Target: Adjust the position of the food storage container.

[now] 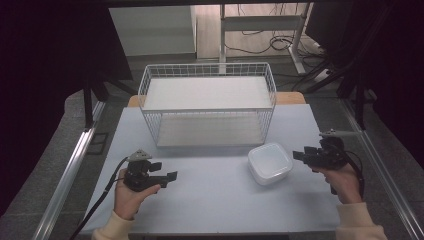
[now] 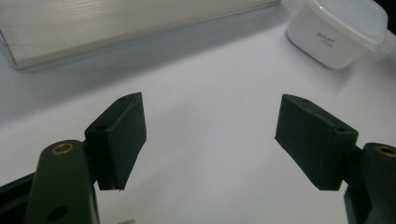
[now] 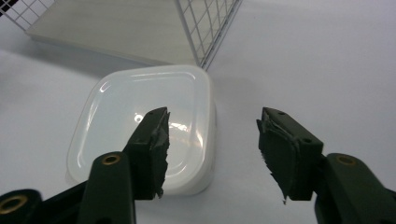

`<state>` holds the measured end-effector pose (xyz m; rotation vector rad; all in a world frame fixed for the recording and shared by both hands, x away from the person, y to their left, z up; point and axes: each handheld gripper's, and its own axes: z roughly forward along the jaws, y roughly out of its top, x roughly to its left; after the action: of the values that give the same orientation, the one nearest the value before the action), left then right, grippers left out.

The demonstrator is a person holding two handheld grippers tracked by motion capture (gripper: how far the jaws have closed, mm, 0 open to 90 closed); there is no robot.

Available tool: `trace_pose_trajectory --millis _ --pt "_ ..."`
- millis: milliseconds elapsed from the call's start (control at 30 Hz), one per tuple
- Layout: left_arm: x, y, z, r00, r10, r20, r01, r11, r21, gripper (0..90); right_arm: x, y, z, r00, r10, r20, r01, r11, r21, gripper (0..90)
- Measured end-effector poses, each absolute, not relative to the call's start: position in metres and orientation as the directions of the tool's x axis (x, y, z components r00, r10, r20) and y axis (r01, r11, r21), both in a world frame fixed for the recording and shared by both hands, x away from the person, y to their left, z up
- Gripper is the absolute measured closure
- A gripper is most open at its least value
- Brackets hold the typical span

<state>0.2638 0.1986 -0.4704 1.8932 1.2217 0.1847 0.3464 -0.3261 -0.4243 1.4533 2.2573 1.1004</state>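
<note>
A white square lidded container (image 1: 270,162) sits on the pale table, right of centre, just in front of the wire rack. In the right gripper view the container (image 3: 140,126) lies right under my open right gripper (image 3: 212,140), whose left jaw overlaps its lid. In the high view my right gripper (image 1: 300,154) hovers a little to the container's right. My left gripper (image 1: 167,171) stands open at the front left over bare table. The left gripper view has the container (image 2: 338,30) far off at the top right, beyond the open left gripper (image 2: 210,135).
A white wire rack (image 1: 207,102) with two shelves stands at the back middle of the table (image 1: 215,195). Metal rails run along both table sides. A desk frame and cables are on the floor beyond.
</note>
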Motion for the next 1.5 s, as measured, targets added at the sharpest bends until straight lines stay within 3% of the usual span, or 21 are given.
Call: trace_pose_trajectory --millis 433,600,667,733,1500 --pt "0.264 0.198 -0.472 0.516 0.801 -0.302 0.682 -0.171 0.711 24.1 0.399 -0.308 -0.432 -0.472 0.864 0.176 0.766 0.303 0.568 64.6" --pt "0.265 0.198 -0.472 0.518 0.798 -0.307 0.685 -0.172 0.708 24.1 0.409 -0.304 -0.440 -0.474 0.863 0.174 0.787 0.327 0.523 77.2" --pt "0.264 0.198 -0.472 0.520 0.796 -0.310 0.685 -0.171 0.708 24.1 0.411 -0.301 -0.445 -0.492 0.856 0.157 0.789 0.363 0.496 86.5" --pt "0.264 0.198 -0.471 0.521 0.795 -0.312 0.685 -0.171 0.708 24.2 0.412 -0.298 -0.449 -0.510 0.850 0.131 0.783 0.395 0.481 89.2" --pt "0.266 0.196 -0.475 0.523 0.794 -0.310 0.693 -0.185 0.696 24.2 0.408 -0.275 -0.455 -0.587 0.804 0.094 0.735 0.480 0.478 89.7"
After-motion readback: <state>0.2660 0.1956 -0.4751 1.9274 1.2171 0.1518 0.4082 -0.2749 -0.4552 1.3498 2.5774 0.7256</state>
